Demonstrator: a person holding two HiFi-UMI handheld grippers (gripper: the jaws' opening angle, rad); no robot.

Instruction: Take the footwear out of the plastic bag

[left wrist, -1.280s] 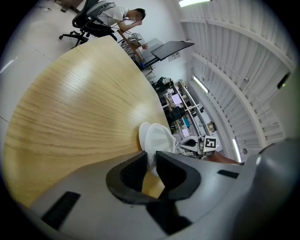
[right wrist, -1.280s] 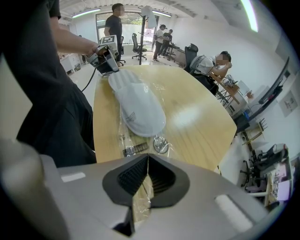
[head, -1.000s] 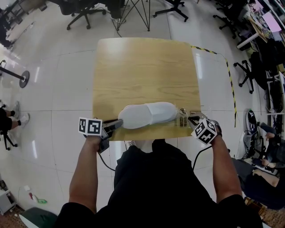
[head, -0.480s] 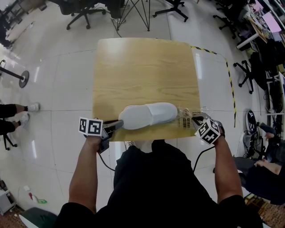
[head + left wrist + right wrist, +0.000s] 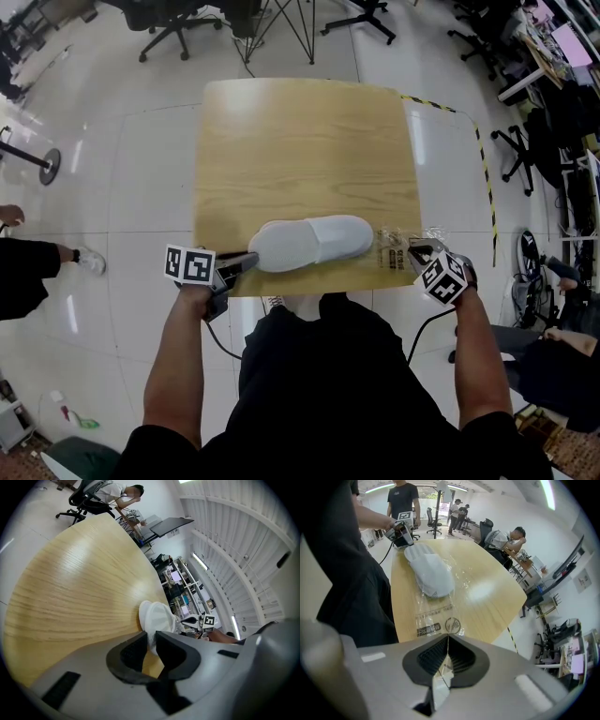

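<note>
Table (image 5: 300, 141) carries the white slippers (image 5: 314, 241) at its near edge, toes inside the clear bag (image 5: 398, 246). Heel rim sits pinched in the left claw (image 5: 151, 644); the right claw (image 5: 447, 656), fully closed, grips the bag's end. Best to draw them apart, level and steady.

Saw a wood table (image 5: 300, 141) running ahead of both pairs of jaws. Past its far edge, met glossy white floor (image 5: 141, 187) and black office chairs (image 5: 173, 28). Far left of the left jaws, spotted a round-footed stand (image 5: 49, 166). Right of the right jaws, traced yellow-black tape (image 5: 485, 178) across that floor toward crowded desks (image 5: 553, 47). Beyond the left jaws, made out cluttered shelves (image 5: 185, 585), a strip light (image 5: 200, 561) and a ribbed white ceiling (image 5: 234, 531). Above the right jaws, caught a white wall (image 5: 553, 531) and a bright lamp (image 5: 547, 494).
</note>
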